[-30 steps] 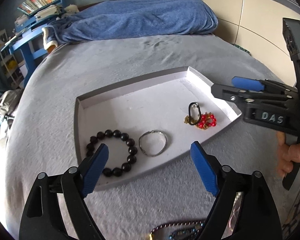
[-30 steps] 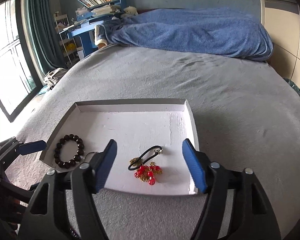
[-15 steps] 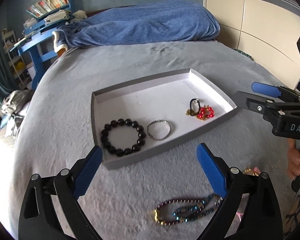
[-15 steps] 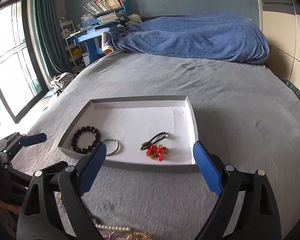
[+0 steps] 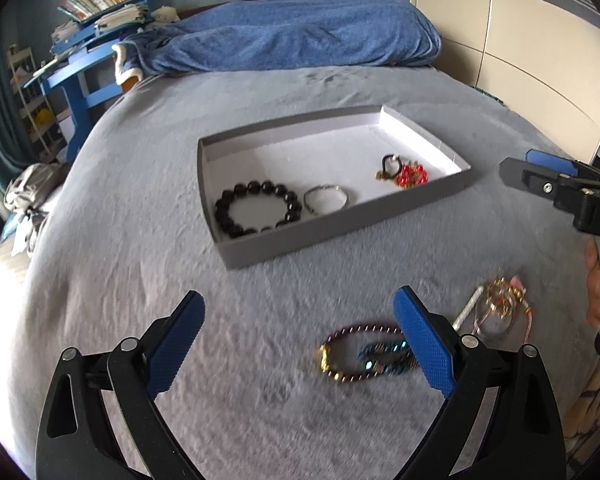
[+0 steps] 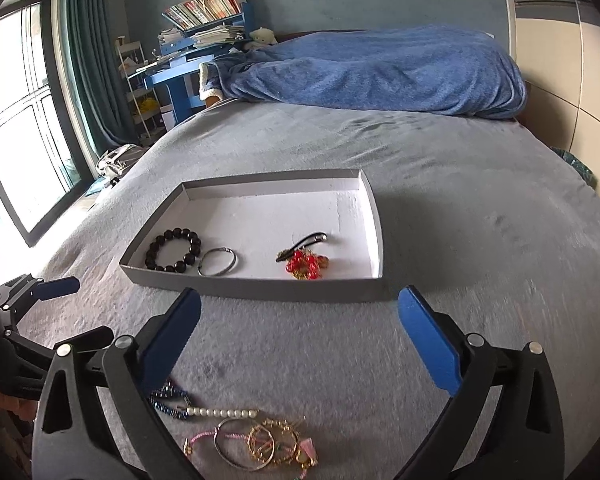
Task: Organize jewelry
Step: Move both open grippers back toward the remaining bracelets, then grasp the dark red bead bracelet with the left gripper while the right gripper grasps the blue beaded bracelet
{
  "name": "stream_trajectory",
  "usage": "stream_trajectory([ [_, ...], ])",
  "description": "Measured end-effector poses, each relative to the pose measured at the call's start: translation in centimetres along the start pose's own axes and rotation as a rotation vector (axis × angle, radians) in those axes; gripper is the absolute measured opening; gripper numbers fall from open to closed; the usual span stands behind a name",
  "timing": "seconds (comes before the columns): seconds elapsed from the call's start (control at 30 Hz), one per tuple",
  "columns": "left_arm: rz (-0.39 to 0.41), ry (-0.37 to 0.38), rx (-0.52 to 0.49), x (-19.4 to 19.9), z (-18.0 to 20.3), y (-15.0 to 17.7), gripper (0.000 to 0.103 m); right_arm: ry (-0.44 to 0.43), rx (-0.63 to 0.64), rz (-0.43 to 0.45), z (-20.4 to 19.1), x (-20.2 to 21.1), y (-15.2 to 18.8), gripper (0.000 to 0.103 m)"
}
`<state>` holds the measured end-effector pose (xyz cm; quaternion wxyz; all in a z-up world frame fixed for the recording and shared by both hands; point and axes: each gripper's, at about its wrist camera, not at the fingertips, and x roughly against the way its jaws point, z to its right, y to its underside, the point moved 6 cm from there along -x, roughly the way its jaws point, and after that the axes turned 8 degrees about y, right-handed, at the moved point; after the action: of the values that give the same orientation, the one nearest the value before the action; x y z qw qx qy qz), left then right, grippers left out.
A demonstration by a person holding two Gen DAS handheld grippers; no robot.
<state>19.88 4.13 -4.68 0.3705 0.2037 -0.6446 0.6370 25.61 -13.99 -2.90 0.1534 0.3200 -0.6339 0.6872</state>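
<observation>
Both grippers are pulling back from the grey tray [image 5: 340,236], which looks smaller than a second ago. The left gripper [image 5: 300,336] and right gripper [image 6: 300,332] are gaping empty. Black bead bracelet [image 5: 258,210], silver ring [image 5: 326,199] and red charm [image 5: 408,174] are lying in the tray; loose jewelry [image 6: 256,440] is now showing on the bedspread [image 5: 140,280].

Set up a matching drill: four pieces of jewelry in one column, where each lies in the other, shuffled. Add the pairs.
1. black bead bracelet
2. silver bangle
3. red bead charm
4. pearl strand

A. on the bedspread, outside the tray
B. tray's left end
C. tray's right part
D. beside the black beads, in the tray

Pairs: 1-B, 2-D, 3-C, 4-A
</observation>
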Motion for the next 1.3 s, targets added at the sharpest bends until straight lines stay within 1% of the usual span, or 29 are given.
stream_trajectory([
  [0.37, -0.017, 0.014, 0.009, -0.1, -0.2, 1.4, 0.095, -0.008, -0.002, -0.018, 0.3, 0.9, 2.7, 0.097],
  [0.6, -0.044, 0.025, 0.002, -0.7, 0.2, 2.6, 0.095, 0.0, -0.012, -0.036, 1.4, 1.4, 4.4, 0.097],
  [0.87, -0.073, 0.051, -0.035, -1.5, 1.4, 3.5, 0.095, -0.005, 0.009, -0.062, 1.6, 1.7, 6.1, 0.097],
  [0.97, -0.084, 0.045, -0.049, -1.9, 1.6, 3.6, 0.095, -0.009, 0.021, -0.07, 1.4, 1.9, 6.8, 0.097],
  [1.07, -0.093, 0.042, -0.036, -2.3, 1.2, 3.5, 0.089, -0.013, 0.031, -0.078, 1.3, 2.0, 7.4, 0.097],
  [1.1, -0.101, 0.052, -0.018, -2.5, 1.0, 3.5, 0.083, -0.016, 0.033, -0.082, 1.3, 2.0, 7.6, 0.097],
  [1.13, -0.112, 0.062, -0.001, -2.7, 0.8, 3.4, 0.075, -0.018, 0.035, -0.085, 1.3, 2.0, 7.9, 0.097],
  [1.17, -0.125, 0.073, 0.021, -3.0, 0.6, 3.5, 0.07, -0.019, 0.038, -0.088, 1.3, 2.1, 8.1, 0.097],
  [1.2, -0.135, 0.079, 0.037, -3.2, 0.4, 3.6, 0.06, -0.02, 0.04, -0.09, 1.2, 2.1, 8.2, 0.097],
  [1.23, -0.143, 0.082, 0.054, -3.5, 0.1, 3.6, 0.055, -0.022, 0.042, -0.091, 1.2, 2.0, 8.3, 0.097],
  [1.27, -0.145, 0.081, 0.076, -3.7, -0.3, 3.7, 0.052, -0.023, 0.044, -0.092, 1.2, 2.0, 8.4, 0.097],
  [1.3, -0.15, 0.073, 0.087, -3.8, -0.6, 3.7, 0.045, -0.024, 0.046, -0.092, 1.2, 2.0, 8.4, 0.097],
])
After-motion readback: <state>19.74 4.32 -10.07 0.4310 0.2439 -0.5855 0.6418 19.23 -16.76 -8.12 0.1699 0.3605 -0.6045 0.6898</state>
